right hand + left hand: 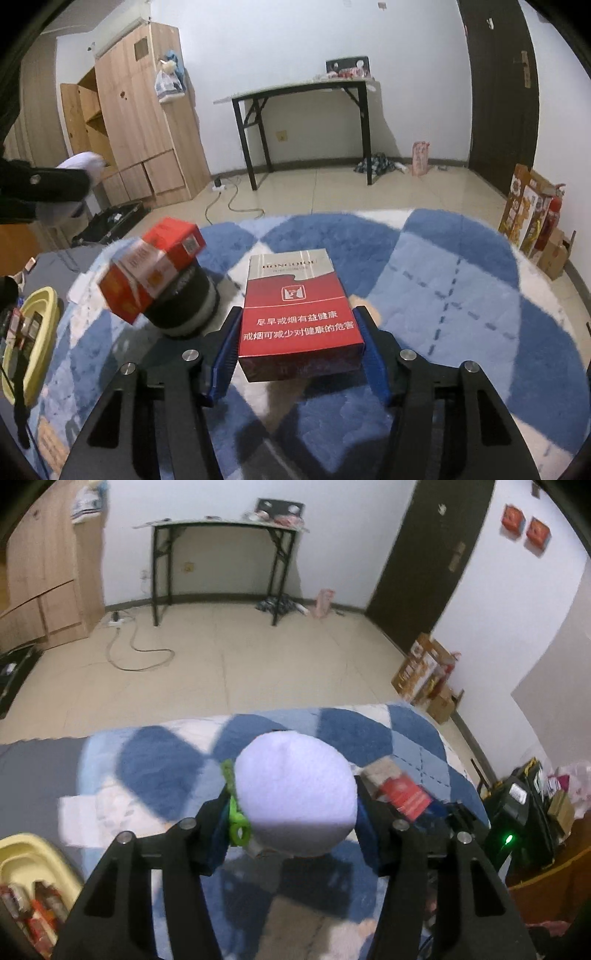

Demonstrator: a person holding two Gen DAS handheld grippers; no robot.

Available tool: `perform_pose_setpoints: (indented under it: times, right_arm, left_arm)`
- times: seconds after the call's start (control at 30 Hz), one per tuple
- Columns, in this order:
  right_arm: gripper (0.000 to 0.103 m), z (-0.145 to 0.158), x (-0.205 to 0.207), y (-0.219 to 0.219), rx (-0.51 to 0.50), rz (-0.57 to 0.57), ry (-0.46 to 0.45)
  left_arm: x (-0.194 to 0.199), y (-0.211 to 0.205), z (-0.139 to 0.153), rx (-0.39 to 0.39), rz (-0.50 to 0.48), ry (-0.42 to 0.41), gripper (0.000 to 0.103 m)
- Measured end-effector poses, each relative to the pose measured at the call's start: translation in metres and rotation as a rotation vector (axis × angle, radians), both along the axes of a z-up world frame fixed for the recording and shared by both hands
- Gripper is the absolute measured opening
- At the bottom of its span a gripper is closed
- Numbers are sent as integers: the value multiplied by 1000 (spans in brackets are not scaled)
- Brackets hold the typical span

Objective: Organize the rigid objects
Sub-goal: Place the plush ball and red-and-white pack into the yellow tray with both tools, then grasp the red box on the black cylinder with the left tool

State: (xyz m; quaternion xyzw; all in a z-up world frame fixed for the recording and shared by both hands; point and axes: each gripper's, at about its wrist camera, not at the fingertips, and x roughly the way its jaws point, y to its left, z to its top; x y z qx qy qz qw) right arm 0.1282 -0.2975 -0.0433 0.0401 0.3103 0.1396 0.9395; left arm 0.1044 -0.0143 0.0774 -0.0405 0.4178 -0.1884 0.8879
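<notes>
Item 1: red pack (pixel 300 314). Cigarette box, silver top band, white health warning on the red lower half. Held flat between the blue pads (pixel 225 354) of the right tongs (pixel 300 354), which are clenched on its two long sides; its far end sticks out well past the fingertips. It appears lifted clear of the rug (pixel 461 295).

Item 2: white object (pixel 295 797). Rounded and pale, with a green loop (pixel 236 819) at its left side. It fills the gap of the left tongs (pixel 291 830), whose fingers press on both flanks, so they read as grasping it. What the object is cannot be told; motion blur softens it.

Item 3: orange pack (pixel 151 269). Left of the right tongs and slightly ahead, tilted, seemingly resting on a black jar (pixel 188 306) that stands on the rug. Whether it is balanced or slipping cannot be told.

Item 4: yellow tray (pixel 37 339). Far left of the right tongs, at the rug's edge, already holding several small packs. It shows at the lower left in the left view too.

Step in hand: carrying, both tongs loaded, nothing yet set down. Judged destination is the tray.

Next move calls for: swinging the red pack left across the jar without knocking the tilted orange pack, lowering it level over a free part of the tray, then releasing. The left tongs should keep clear of that path.
</notes>
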Motion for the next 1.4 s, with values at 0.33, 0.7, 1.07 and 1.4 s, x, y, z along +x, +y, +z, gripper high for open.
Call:
perform_pose_setpoints:
  times: [0.33, 0.7, 1.07, 1.4]
  right_arm:
    - [57, 92, -75, 53, 38, 186, -185]
    - [57, 87, -130, 289, -30, 680, -119]
    - [57, 40, -92, 424, -189, 825, 28]
    - [97, 43, -79, 417, -98, 763, 53]
  left_arm:
    - [-103, 217, 10, 37, 330, 32, 58]
    - [-159, 345, -110, 20, 506, 287, 58]
    - [-149, 349, -152, -62, 457, 344, 70]
    - [-154, 346, -119, -124, 460, 237, 103]
